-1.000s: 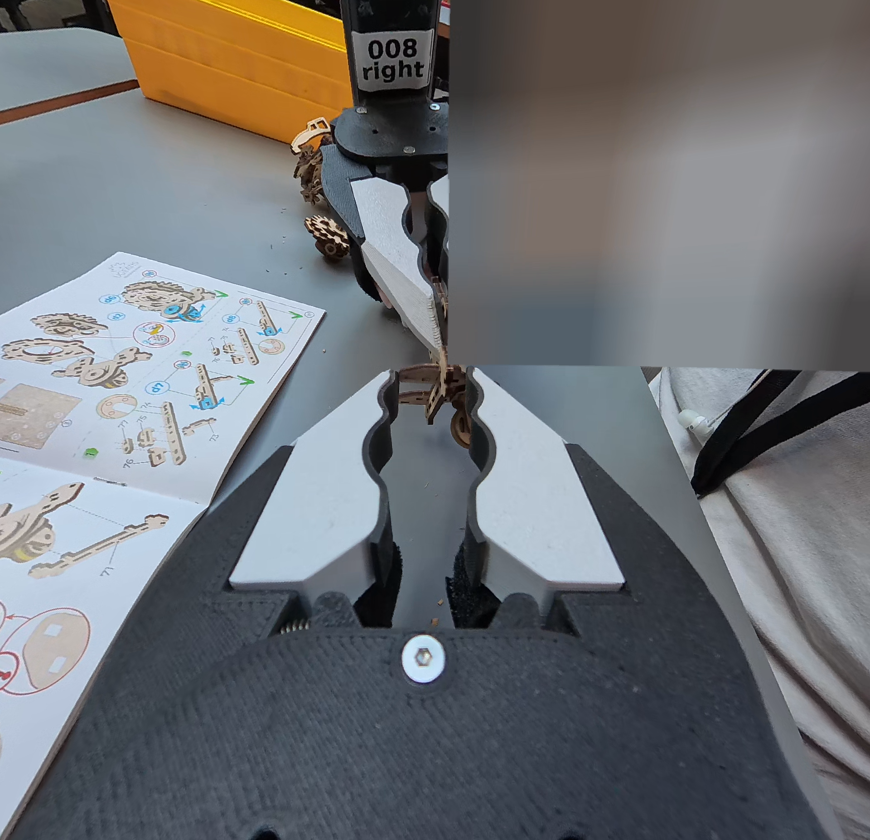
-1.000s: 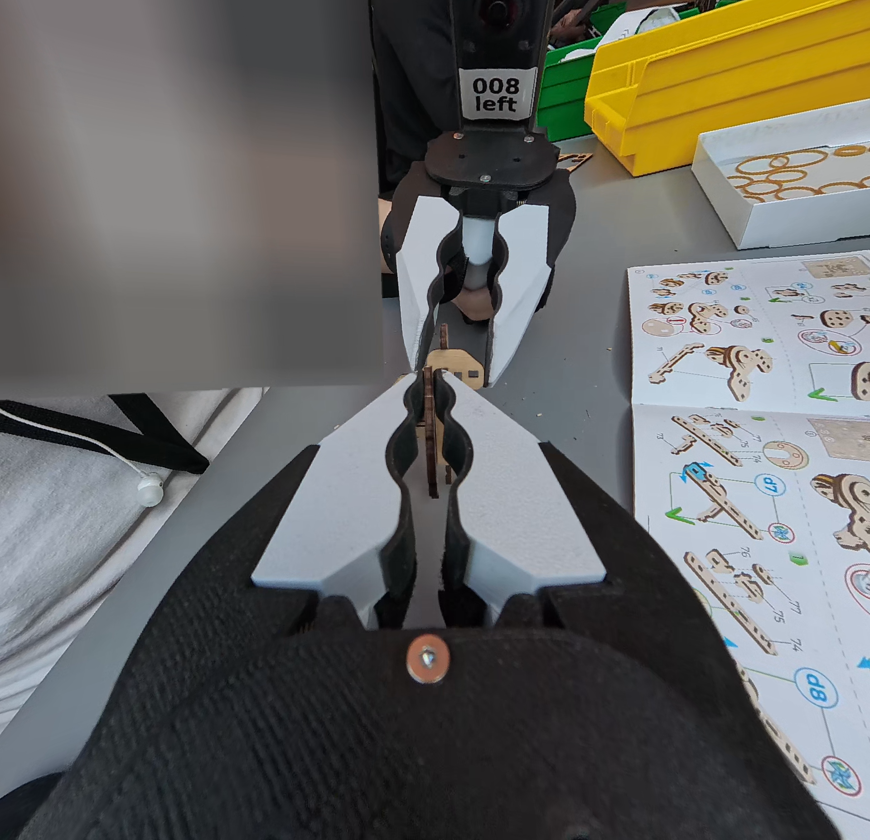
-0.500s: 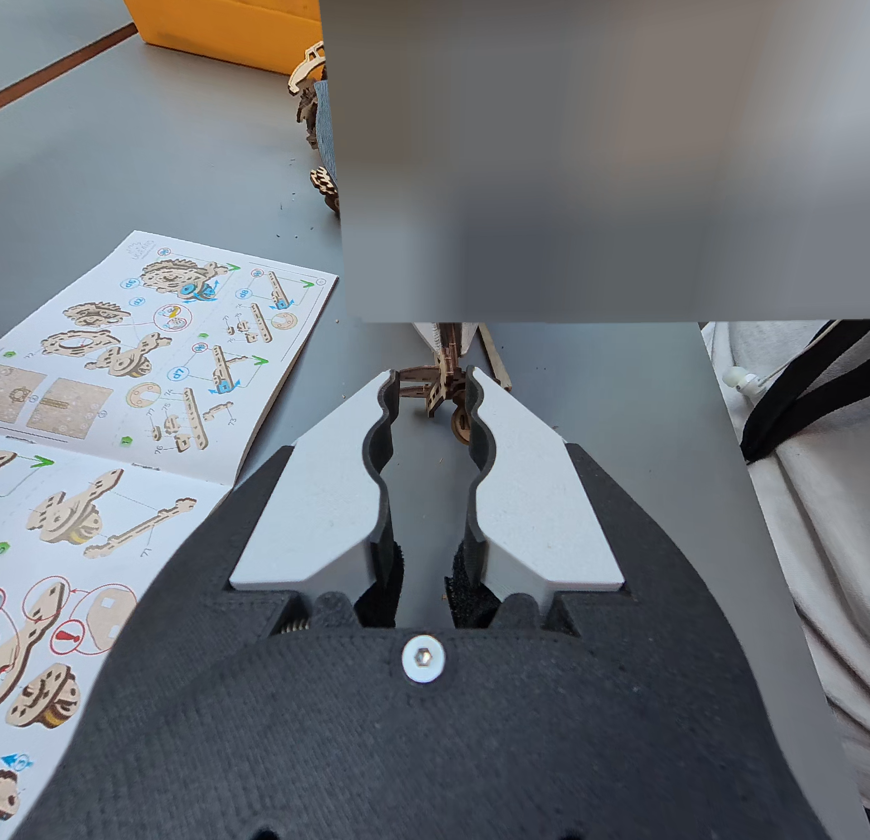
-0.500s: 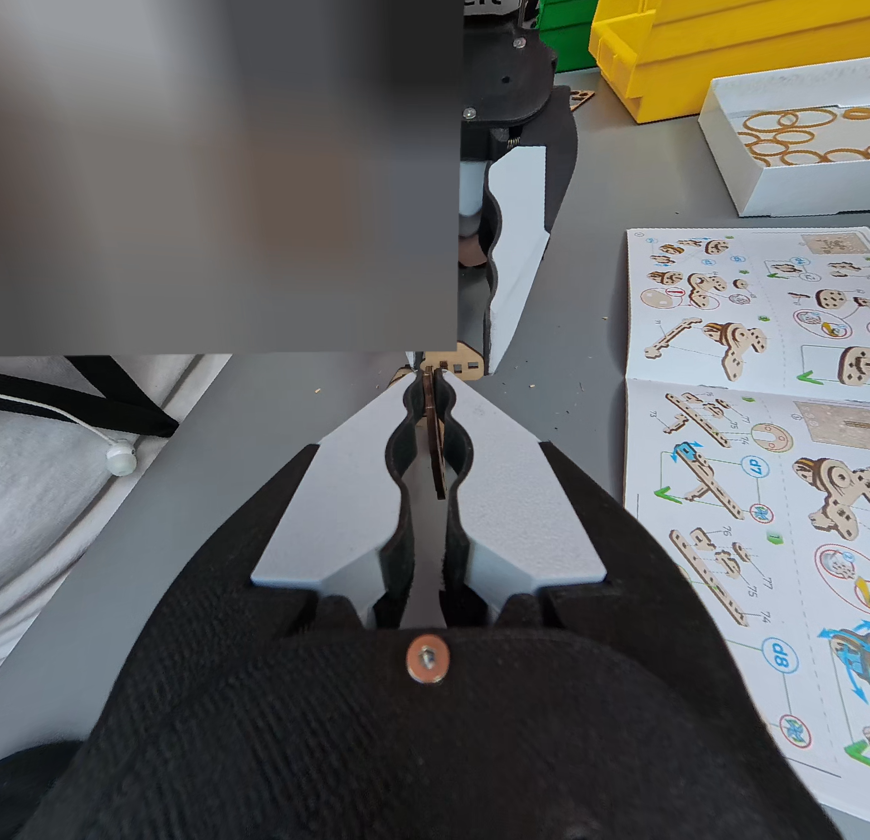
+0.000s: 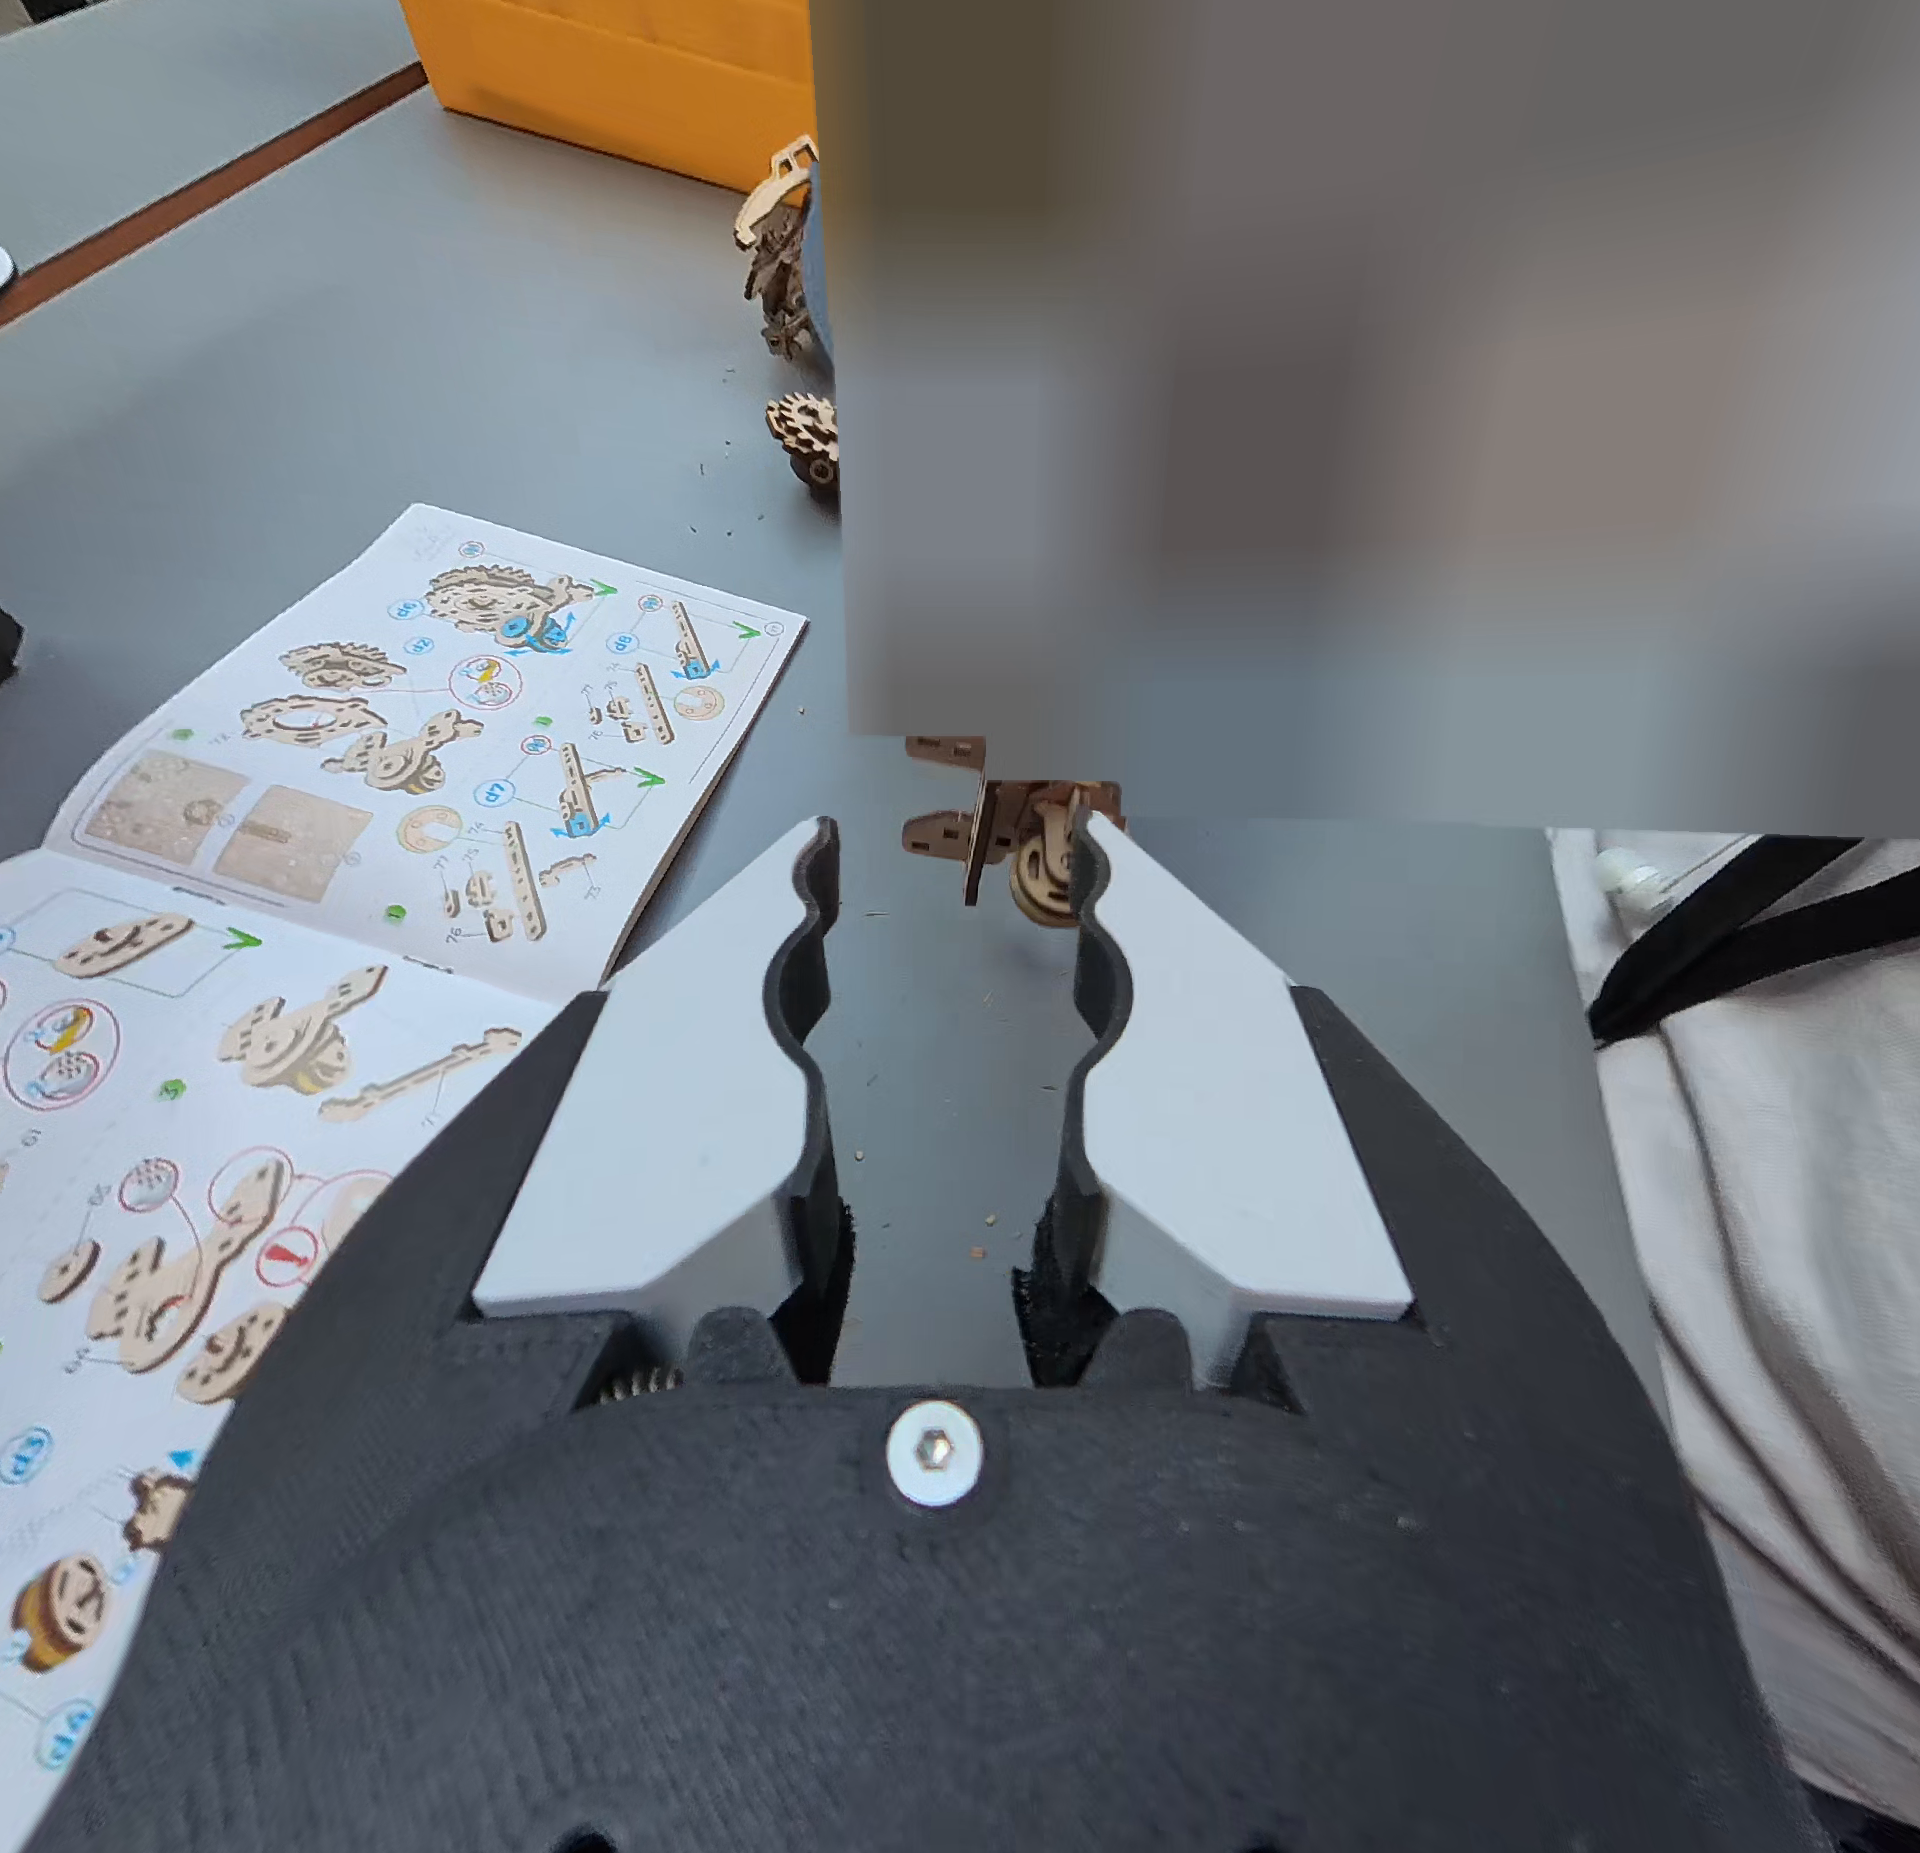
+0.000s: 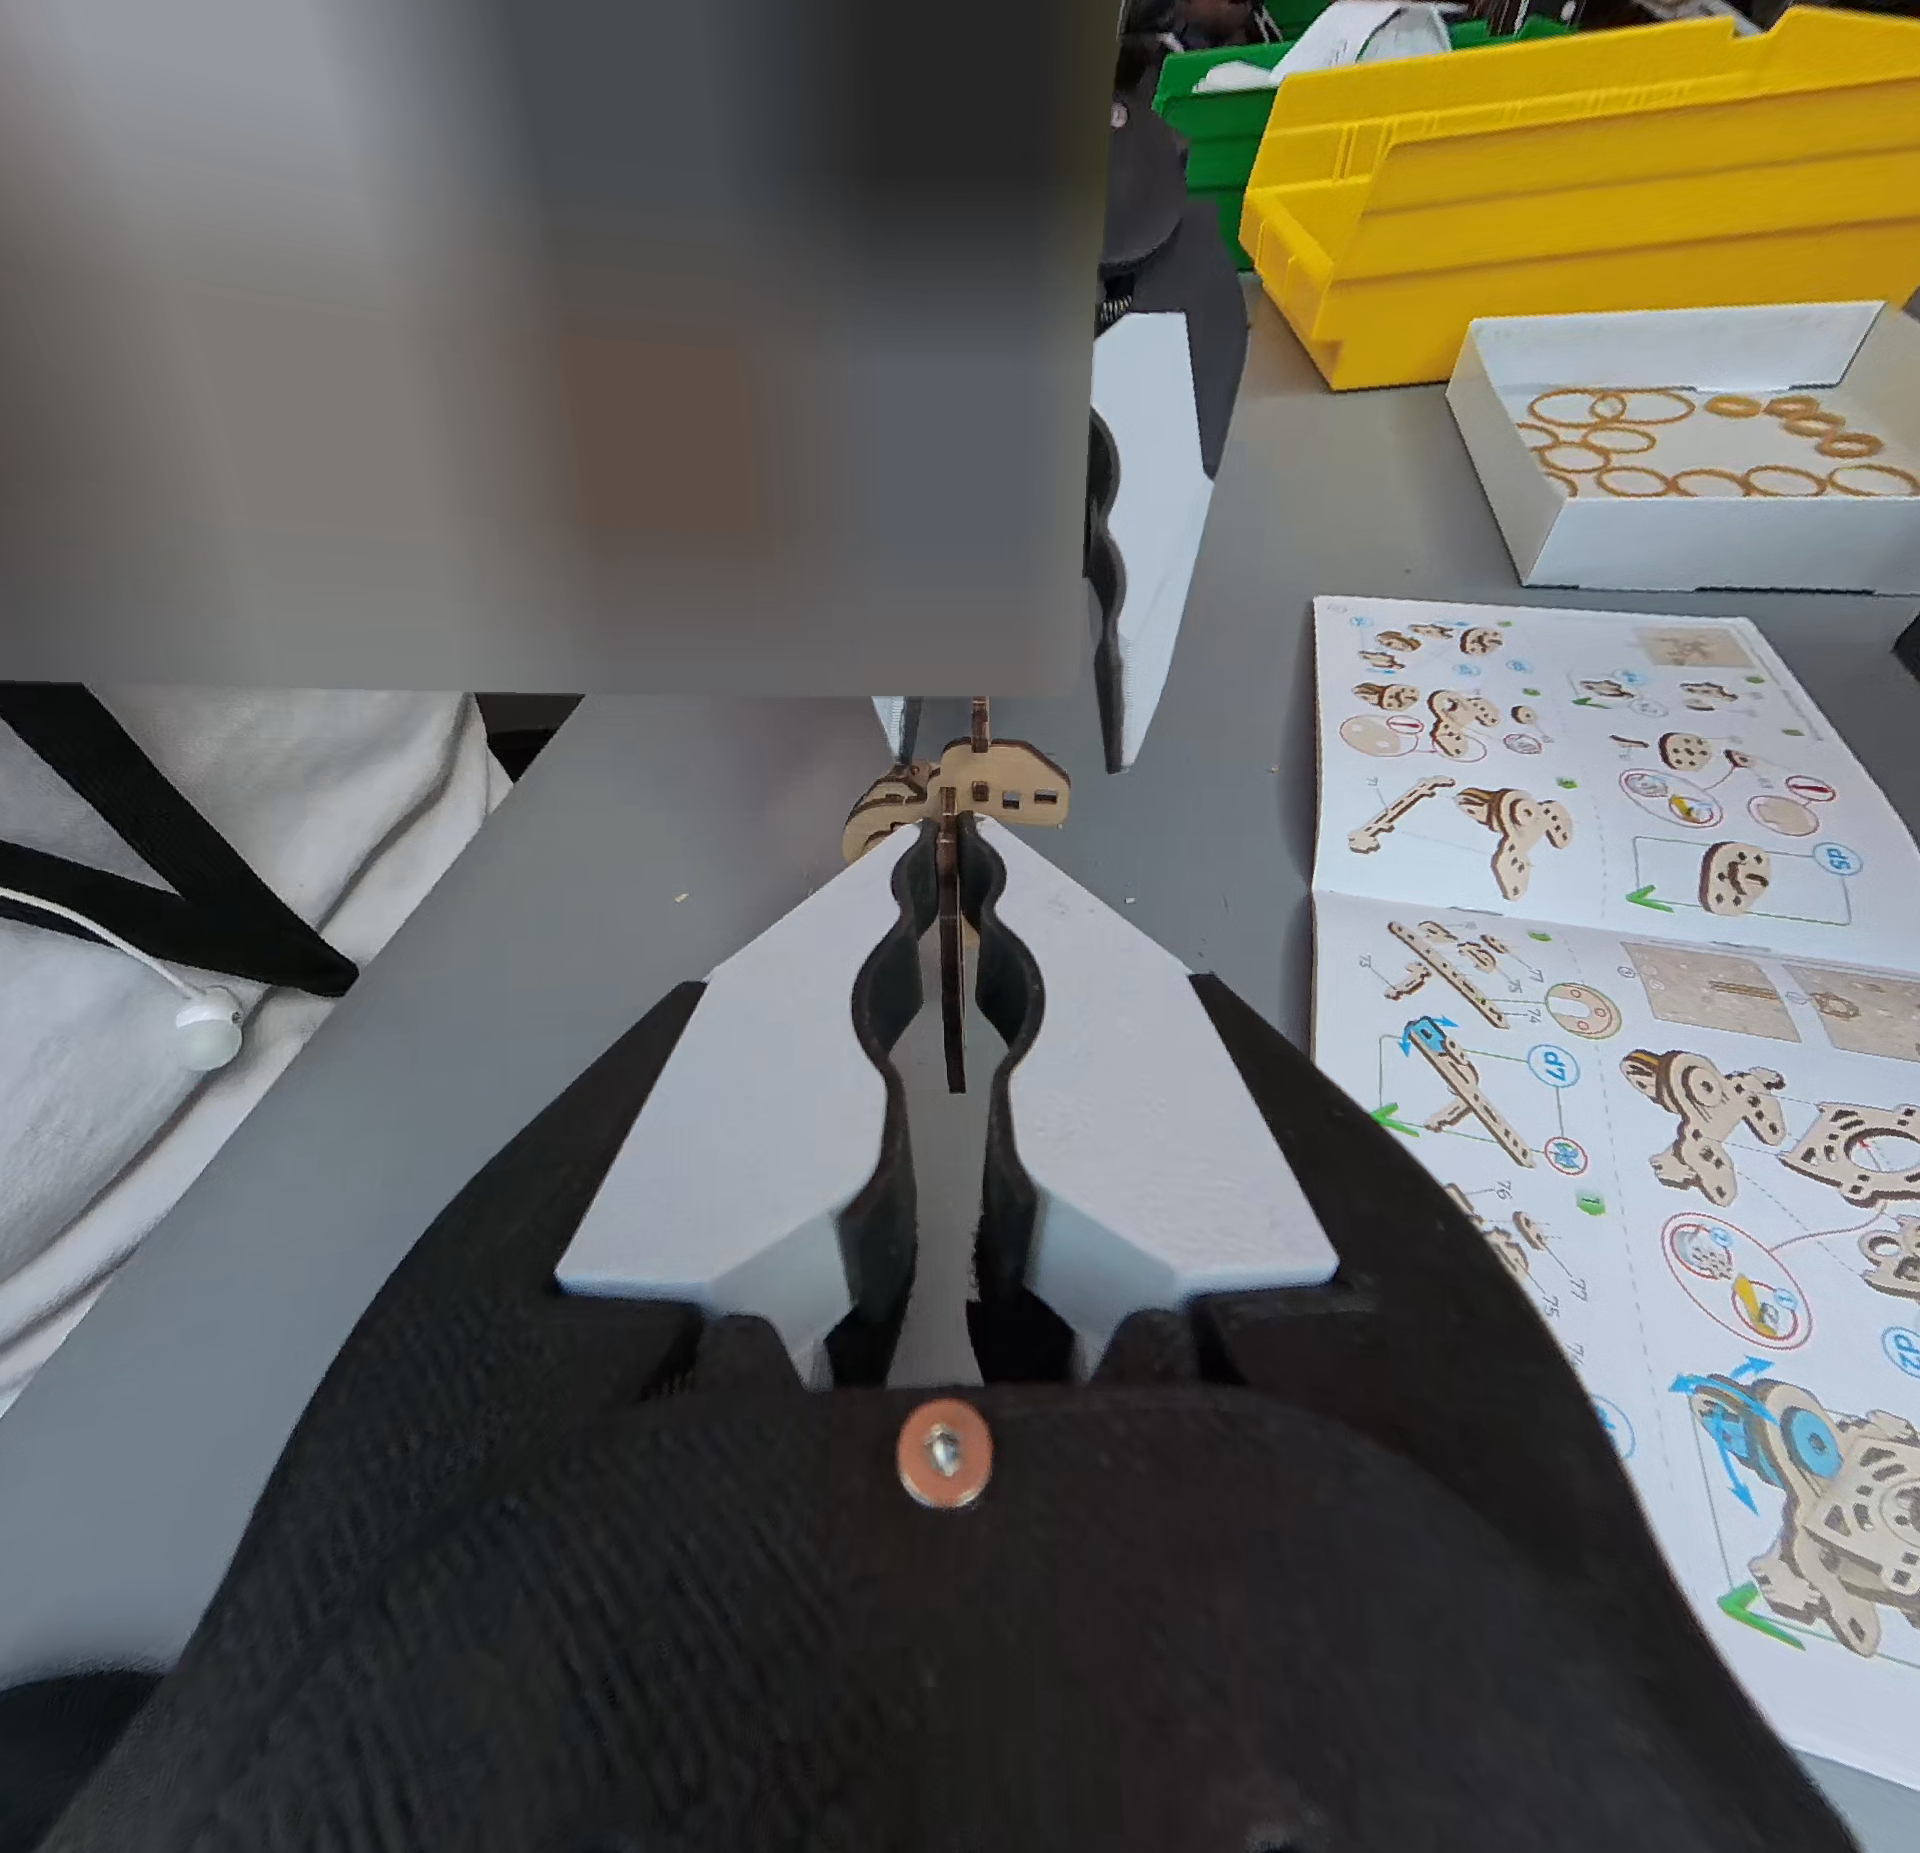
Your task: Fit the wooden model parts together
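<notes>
Left gripper (image 5: 951, 847): spread wide, nothing clamped; grey table (image 5: 416, 349) bare between the fingers, flecked with wood crumbs. Wooden assembly (image 5: 1013, 832) just past the tips, nearest the right-hand finger (image 5: 1174, 1024); contact with that tip impossible to judge.

Right gripper (image 6: 943, 835): pinched shut on a thin wooden plate (image 6: 950, 982) held on edge, running back between the dark pads. Plate's front end slotted into a flat notched wooden piece (image 6: 1003, 785) lying crosswise just beyond the tips, with a rounded wooden part to its left.

Seen only from the left wrist: orange bin (image 5: 613, 47) far ahead; gear-toothed wooden parts (image 5: 800, 432) on the table ahead and left of the tips; instruction booklet (image 5: 343, 827) open to the left.

Seen only from the right wrist: one pale finger (image 6: 1148, 536) of the left gripper directly ahead, pointing down beside the notched piece, the rest behind a blurred patch; yellow bin (image 6: 1558, 193) and green bin (image 6: 1210, 120) far right; white tray (image 6: 1621, 546) of wooden rings (image 6: 1704, 442); booklet to the right. Pale cloth with a black strap at the table edge in both.
</notes>
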`<state>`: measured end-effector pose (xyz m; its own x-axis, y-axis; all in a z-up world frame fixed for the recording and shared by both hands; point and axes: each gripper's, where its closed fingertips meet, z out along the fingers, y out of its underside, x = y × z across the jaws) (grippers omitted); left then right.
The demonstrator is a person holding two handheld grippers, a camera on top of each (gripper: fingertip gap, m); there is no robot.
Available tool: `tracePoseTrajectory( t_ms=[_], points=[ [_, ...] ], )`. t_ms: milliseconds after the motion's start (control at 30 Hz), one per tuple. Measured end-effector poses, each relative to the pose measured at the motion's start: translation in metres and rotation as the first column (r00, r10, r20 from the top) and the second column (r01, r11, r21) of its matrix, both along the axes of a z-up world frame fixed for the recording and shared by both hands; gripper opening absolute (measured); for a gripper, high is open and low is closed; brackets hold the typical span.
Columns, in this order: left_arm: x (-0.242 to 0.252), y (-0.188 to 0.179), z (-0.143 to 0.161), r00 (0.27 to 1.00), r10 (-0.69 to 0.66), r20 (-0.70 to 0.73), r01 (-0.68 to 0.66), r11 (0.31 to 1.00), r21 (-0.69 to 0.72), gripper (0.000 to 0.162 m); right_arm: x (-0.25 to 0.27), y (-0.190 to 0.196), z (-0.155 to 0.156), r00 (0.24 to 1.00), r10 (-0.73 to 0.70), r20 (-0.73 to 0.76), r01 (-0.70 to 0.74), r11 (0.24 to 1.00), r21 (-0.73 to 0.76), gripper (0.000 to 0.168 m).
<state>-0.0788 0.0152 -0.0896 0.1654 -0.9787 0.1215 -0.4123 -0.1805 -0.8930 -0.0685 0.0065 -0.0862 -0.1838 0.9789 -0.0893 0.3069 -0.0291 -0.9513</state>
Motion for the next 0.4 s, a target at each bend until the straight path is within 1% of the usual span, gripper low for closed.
tracePoseTrajectory(
  t_ms=[33, 100, 133, 267, 333, 367, 400],
  points=[
    [-0.005, 0.000, 0.005, 0.999, 0.009, 0.044, -0.007, 0.998, -0.058, 0.046, 0.002, 0.000, 0.009, 0.999, 0.003, -0.047, -0.004, 1.000, -0.015, 0.002],
    [-0.013, -0.001, 0.021, 0.981, 0.031, 0.190, 0.005, 0.982, -0.188, 0.053, 0.004, 0.000, 0.030, 0.986, 0.006, -0.164, -0.014, 0.999, -0.043, 0.002],
    [-0.015, -0.002, 0.029, 0.964, 0.048, 0.262, 0.019, 0.969, -0.248, 0.053, 0.006, 0.000, 0.040, 0.976, 0.008, -0.218, -0.020, 0.998, -0.056, 0.002],
    [-0.014, -0.007, 0.042, 0.906, 0.087, 0.415, 0.089, 0.918, -0.387, 0.041, 0.011, -0.004, 0.071, 0.920, 0.032, -0.390, -0.066, 0.995, -0.076, 0.002],
    [-0.011, -0.013, 0.058, 0.837, 0.102, 0.538, 0.196, 0.862, -0.468, 0.034, 0.011, -0.008, 0.080, 0.895, 0.048, -0.443, -0.088, 0.994, -0.070, 0.002],
    [-0.010, -0.014, 0.062, 0.808, 0.116, 0.577, 0.243, 0.828, -0.505, 0.030, 0.010, -0.009, 0.083, 0.888, 0.053, -0.456, -0.094, 0.993, -0.066, 0.002],
    [-0.010, -0.014, 0.064, 0.786, 0.133, 0.604, 0.276, 0.798, -0.536, 0.030, 0.009, -0.011, 0.084, 0.882, 0.060, -0.467, -0.100, 0.993, -0.060, 0.002]
  ],
)
